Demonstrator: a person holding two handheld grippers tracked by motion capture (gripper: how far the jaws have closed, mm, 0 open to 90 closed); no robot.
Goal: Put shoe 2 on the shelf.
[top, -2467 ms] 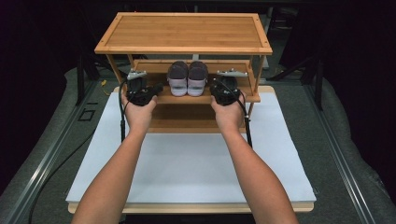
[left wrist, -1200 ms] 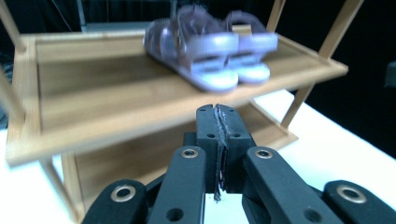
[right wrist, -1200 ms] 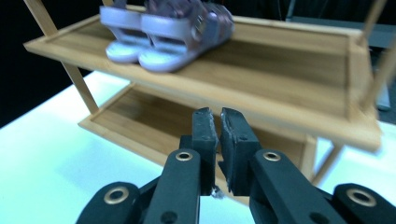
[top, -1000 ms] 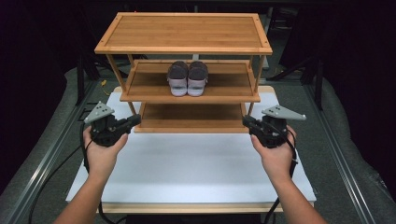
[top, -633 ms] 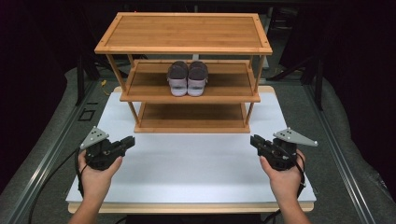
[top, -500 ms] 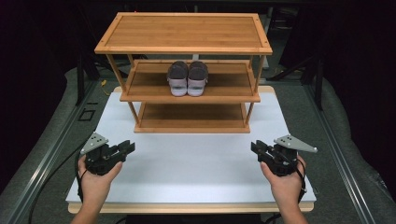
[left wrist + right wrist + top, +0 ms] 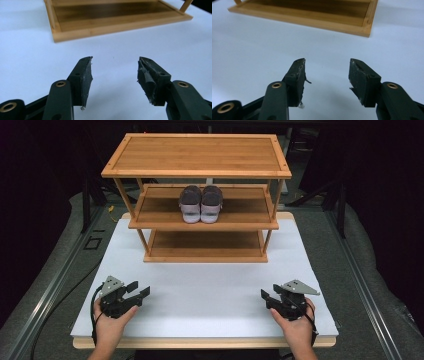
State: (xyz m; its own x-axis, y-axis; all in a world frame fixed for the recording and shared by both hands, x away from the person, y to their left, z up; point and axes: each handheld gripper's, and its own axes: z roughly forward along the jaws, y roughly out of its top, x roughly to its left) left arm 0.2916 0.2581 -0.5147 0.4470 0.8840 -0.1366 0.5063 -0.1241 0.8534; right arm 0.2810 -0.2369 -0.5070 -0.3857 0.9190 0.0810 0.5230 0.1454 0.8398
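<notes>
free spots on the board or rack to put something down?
Bare: the white board between the left gripper and right gripper, up to the rack; the rack's top and bottom shelf. Middle shelf: only its centre is occupied, by the shoes; both ends are bare.

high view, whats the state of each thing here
shoes: paired, upright, on middle shelf
rack: standing on white board, top and bottom shelves bare
left gripper: open, nothing between jaws, near front edge
right gripper: open, nothing between jaws, near front edge
</notes>
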